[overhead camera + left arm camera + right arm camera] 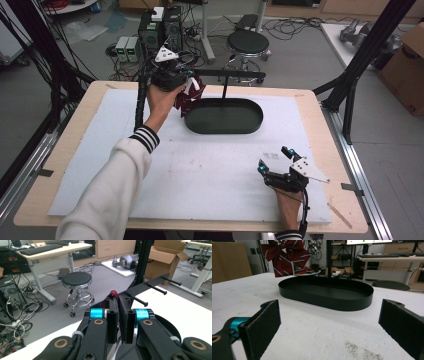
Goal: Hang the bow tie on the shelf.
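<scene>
L tongs point(189, 86) clamped on the red bow tie point(186, 100) by the rack's pegs point(146, 293), R tongs point(274, 161) apart over worktop point(210, 165); thin pinch, bow may slip off.

In the left gripper view, the left gripper point(119, 322) hides most of the striped red bow point(113, 294). The right gripper view's top edge crops the bow.

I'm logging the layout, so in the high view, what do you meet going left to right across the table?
left gripper holding the dark red striped bow → black oval tray → right gripper, jaws apart, low over the white mat.
</scene>
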Available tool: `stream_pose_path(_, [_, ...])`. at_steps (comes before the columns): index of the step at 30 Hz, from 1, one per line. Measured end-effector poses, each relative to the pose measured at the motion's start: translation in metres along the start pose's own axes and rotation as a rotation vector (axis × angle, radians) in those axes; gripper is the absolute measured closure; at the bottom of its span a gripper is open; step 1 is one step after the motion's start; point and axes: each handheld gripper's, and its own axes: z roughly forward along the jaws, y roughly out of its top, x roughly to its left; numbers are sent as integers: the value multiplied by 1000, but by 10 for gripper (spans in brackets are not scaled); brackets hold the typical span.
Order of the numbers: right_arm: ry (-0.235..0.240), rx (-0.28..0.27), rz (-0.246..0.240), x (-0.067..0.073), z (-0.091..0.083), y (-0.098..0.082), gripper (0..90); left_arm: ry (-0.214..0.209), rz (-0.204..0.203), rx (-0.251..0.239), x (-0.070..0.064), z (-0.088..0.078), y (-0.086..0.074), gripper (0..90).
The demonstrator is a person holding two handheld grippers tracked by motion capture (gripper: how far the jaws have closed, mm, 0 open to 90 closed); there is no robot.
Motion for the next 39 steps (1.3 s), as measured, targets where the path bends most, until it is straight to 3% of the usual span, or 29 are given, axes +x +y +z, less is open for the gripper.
stream_pose_path(11, [4, -4, 8, 0, 0, 0, 30, 3, 33, 31, -15, 24, 2, 852])
stream_pose_path(19, [4, -7, 8, -1, -1, 0, 30, 11, 23, 36, -15, 33, 1, 852])
stream_pose_path(24, [4, -8, 7, -2, -1, 0, 31, 9, 40, 48, -13, 38, 3, 852])
stream_pose_path(39, [3, -7, 7, -2, 0, 0, 31, 10, 21, 64, -9, 57, -2, 852])
